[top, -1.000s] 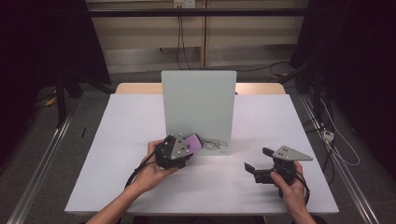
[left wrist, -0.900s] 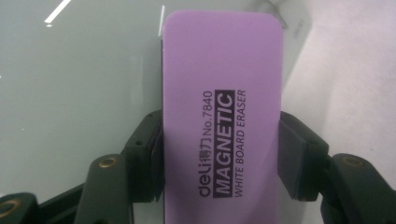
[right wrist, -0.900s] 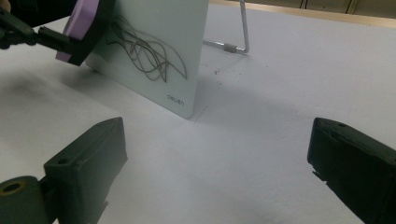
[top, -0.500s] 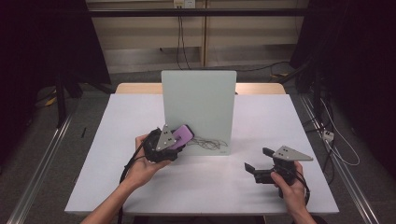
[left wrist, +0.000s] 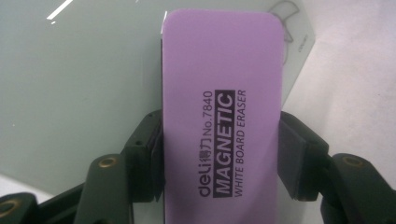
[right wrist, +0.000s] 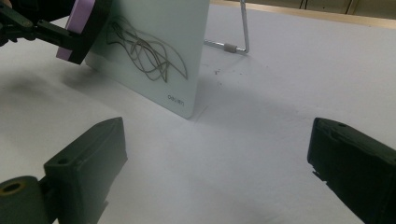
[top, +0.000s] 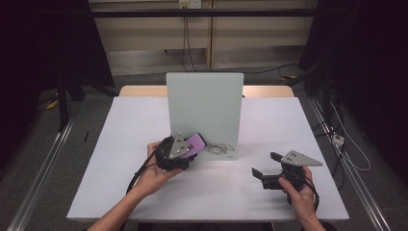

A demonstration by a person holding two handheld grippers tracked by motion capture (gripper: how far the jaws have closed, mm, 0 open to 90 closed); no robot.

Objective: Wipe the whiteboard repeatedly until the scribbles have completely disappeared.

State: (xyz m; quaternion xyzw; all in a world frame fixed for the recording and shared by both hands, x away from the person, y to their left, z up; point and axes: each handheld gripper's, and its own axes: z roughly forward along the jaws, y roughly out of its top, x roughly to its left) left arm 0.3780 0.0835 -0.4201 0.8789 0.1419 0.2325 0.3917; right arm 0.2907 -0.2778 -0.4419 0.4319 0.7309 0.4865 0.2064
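Left gripper has its jaws clamped on the long sides of the purple eraser, label reading "magnetic white board eraser". The eraser sits at the lower left part of the whiteboard, which stands upright on a wire stand in the middle of the white counter. In the right gripper view the eraser's dark pad side faces the board and looks to be touching or just off it; exact contact is hard to tell. Scribble marks sit low on the board, just right of the eraser, near the bottom corner.

Right gripper rests on the counter, well apart from the board, jaws wide with nothing between them.

Step in hand, by judgement: wiping the scribble off with the eraser.

Risks from here:
- The board is only propped on a thin stand and nothing braces it. A hard push with the eraser could slide it back or tip it over, since the right gripper is not holding it.
- The jaws grip only the near end of the eraser, so a sideways wipe could twist it in the grip or pull it loose.
- The eraser is magnetic, so it may stick to the board and drag it when lifted off.
- The marks run close to the bottom edge, so the eraser or jaws could catch on the counter and leave the lowest lines unwiped.
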